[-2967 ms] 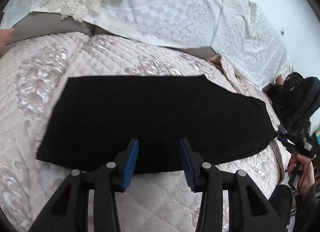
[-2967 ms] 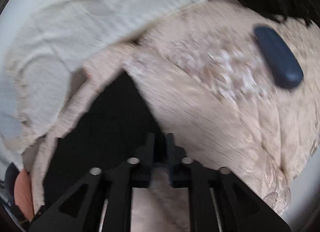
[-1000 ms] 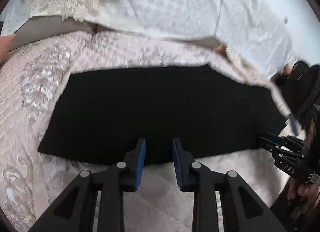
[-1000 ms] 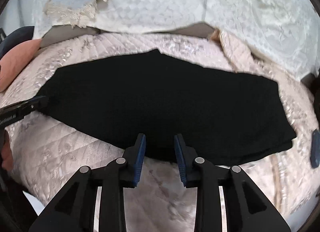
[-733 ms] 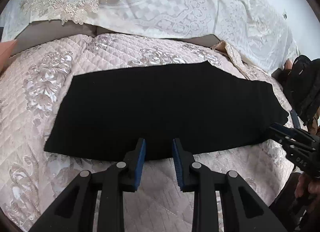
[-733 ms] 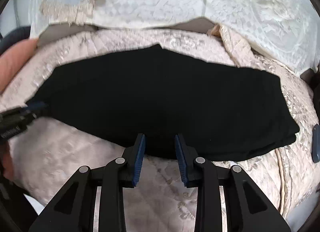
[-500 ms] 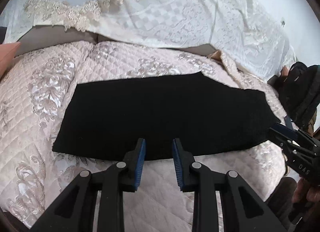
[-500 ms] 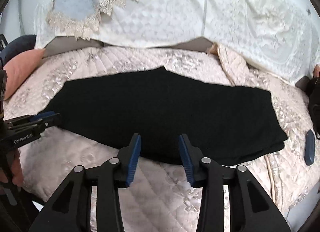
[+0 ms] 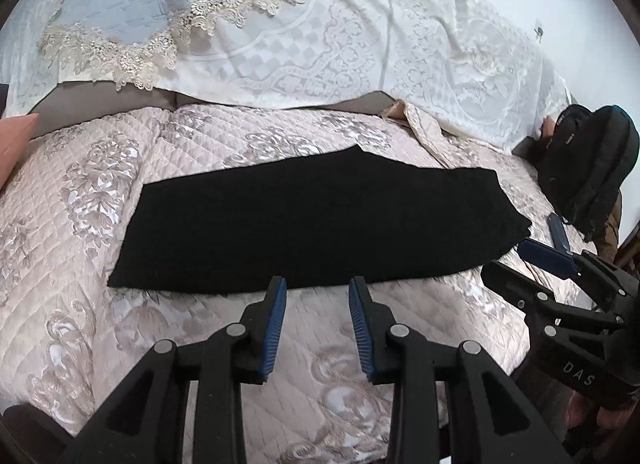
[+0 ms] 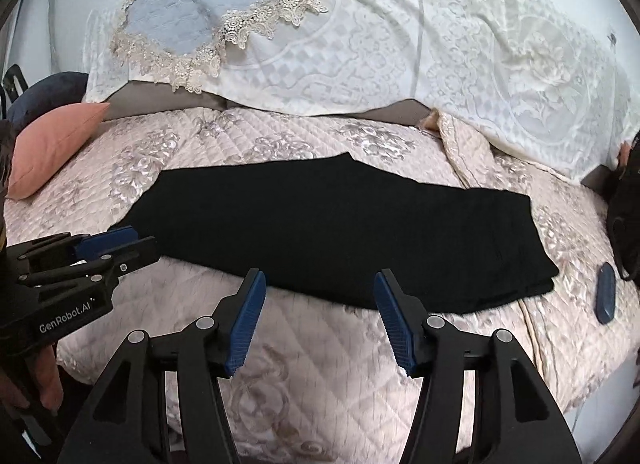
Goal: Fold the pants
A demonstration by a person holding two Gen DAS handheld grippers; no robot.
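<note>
Black pants (image 9: 316,220) lie flat, folded lengthwise into one long strip, across the quilted pink bedspread (image 9: 80,200); they also show in the right wrist view (image 10: 336,224). My left gripper (image 9: 317,284) is open and empty, hovering just before the strip's near edge at its middle. My right gripper (image 10: 319,278) is open wide and empty, also just before the near edge. Each gripper shows in the other's view: the right one at the pants' right end (image 9: 548,260), the left one at their left end (image 10: 108,244).
A white lace cover (image 9: 360,48) drapes the backrest behind. A black backpack (image 9: 588,172) and a dark blue case (image 10: 604,294) sit at the right end. A pink cushion (image 10: 52,144) lies at the left end.
Both grippers have drawn back from the pants, which now look smaller and farther. The right gripper's jaws have opened wider; earlier it let go of the pants' right end.
</note>
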